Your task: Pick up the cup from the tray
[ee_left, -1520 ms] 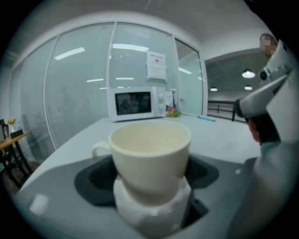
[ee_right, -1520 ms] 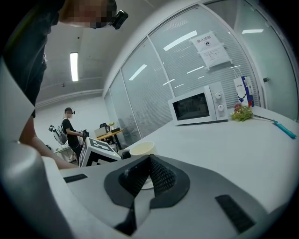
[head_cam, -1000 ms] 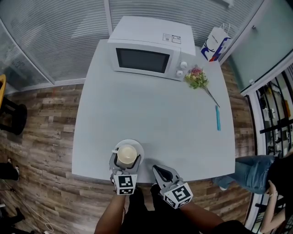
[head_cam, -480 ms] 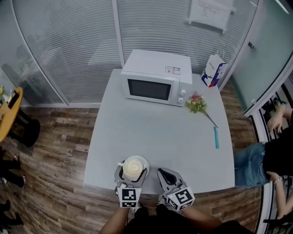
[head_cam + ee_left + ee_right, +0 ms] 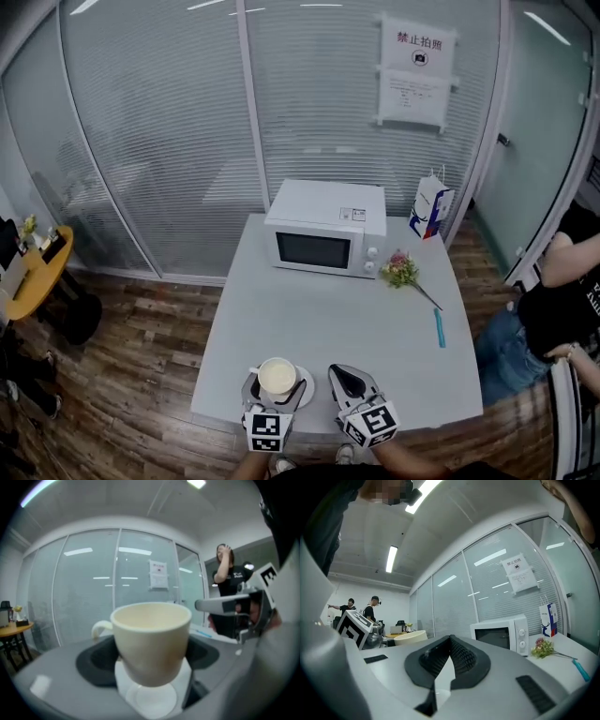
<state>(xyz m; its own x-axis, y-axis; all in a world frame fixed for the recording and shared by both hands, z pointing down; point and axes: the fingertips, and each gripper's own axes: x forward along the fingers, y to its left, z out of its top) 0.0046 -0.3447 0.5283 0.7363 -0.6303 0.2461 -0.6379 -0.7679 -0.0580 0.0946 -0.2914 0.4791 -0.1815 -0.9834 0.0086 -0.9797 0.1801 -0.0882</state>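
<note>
A cream cup with a handle is held between the jaws of my left gripper, over the table's near edge. In the left gripper view the cup fills the middle, with the left gripper shut on its lower body. A small round white tray lies just right of and under the cup, and shows pale below it. Just to the right, my right gripper is shut and holds nothing. Its dark pads meet in the right gripper view, where the cup appears at the left.
On the grey table, a white microwave stands at the far side. Right of it are a paper bag, a small bunch of flowers and a blue pen. A seated person is at the right. Glass walls stand behind.
The head view has risen and pulled back, so the table looks smaller. The cup stays in the left gripper and now stands left of the tray's middle. The right gripper stays shut.
</note>
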